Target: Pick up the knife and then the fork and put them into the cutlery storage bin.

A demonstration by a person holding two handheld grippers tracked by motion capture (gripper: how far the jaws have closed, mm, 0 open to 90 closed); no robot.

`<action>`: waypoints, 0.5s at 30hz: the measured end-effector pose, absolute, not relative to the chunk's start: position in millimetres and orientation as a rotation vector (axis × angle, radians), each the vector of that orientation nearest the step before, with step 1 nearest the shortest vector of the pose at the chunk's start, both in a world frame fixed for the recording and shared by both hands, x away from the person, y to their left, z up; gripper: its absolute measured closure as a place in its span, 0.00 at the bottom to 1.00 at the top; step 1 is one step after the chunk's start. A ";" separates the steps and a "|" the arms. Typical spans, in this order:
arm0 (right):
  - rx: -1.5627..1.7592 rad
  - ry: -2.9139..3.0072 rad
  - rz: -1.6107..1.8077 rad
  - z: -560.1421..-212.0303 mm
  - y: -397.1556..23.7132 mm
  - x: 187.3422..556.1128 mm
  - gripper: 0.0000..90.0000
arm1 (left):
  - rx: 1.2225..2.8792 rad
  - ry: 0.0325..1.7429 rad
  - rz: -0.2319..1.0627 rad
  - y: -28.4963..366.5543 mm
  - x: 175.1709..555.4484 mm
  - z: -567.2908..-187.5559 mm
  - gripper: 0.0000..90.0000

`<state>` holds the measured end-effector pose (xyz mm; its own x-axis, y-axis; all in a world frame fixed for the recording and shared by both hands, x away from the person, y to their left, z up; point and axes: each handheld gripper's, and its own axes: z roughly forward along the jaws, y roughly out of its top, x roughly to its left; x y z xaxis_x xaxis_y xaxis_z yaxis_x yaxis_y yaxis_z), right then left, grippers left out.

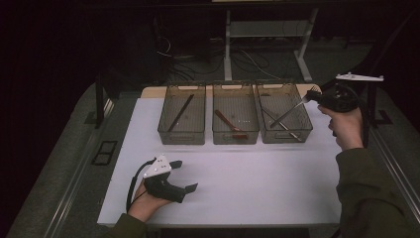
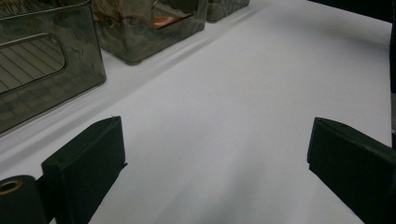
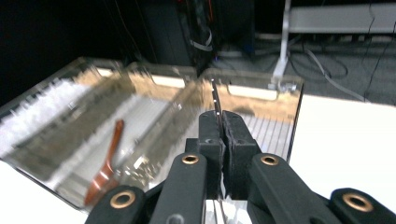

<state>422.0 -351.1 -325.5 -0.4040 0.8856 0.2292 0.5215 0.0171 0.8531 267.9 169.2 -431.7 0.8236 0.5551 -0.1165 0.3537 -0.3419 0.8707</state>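
White paper covers our table [image 1: 237, 188], with dark floor, cables and a desk frame beyond it. We take the middle bin [image 1: 236, 133] of the three smoky plastic bins as our landmark.

With our right gripper [image 1: 313, 95] we hold a metal utensil [image 1: 289, 111], most likely a fork, by its pronged end. The jaws are pressed together on it, and in the right gripper view the thin metal edge [image 3: 215, 100] rises from between the pads. The utensil slants down over the right-hand bin [image 1: 284, 135], the one just right of the middle bin, and its free end reaches low into that bin. Another metal piece [image 1: 289, 130] already lies on that bin's floor.

In the middle bin itself lies a reddish-brown wooden spoon [image 1: 229, 123]. In the bin left of it [image 1: 182, 135] lies one dark stick-like utensil [image 1: 181, 113].

Our left gripper [image 1: 185, 176] rests low on the paper, well in front of the middle bin and off to its left. Its jaws stand wide apart with nothing between them, and the left gripper view shows bare paper between the black pads [image 2: 88, 163].

We judge the sorting nearly done: each bin holds something, the paper is bare of loose pieces, and what remains is to let the utensil go into the right-hand bin.
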 end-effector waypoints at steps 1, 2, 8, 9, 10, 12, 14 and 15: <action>1.450 1.951 1.336 -329.7 -349.6 424.8 0.96 | 1.964 0.676 0.241 169.0 268.0 -431.9 0.03; 1.465 1.961 1.331 -333.5 -347.9 427.1 0.96 | 1.966 0.675 0.240 168.9 268.1 -432.0 0.03; 1.506 2.018 1.309 -351.4 -342.5 437.0 0.96 | 1.962 0.672 0.227 168.5 268.1 -432.2 0.03; 1.510 2.026 1.307 -353.6 -341.8 438.2 0.96 | 1.959 0.676 0.219 168.2 268.2 -432.4 0.03; 1.515 2.033 1.307 -355.8 -341.0 439.5 0.96 | 1.949 0.681 0.211 167.7 268.5 -432.8 0.03; 1.522 2.048 1.301 -359.0 -339.5 442.1 0.96 | 1.954 0.680 0.209 166.7 268.7 -432.7 0.03; 1.530 2.059 1.300 -361.7 -338.5 444.8 0.96 | 1.957 0.677 0.209 165.9 268.8 -432.9 0.03; 1.534 2.059 1.301 -363.2 -338.1 446.2 0.96 | 1.961 0.676 0.210 165.8 269.1 -433.1 0.03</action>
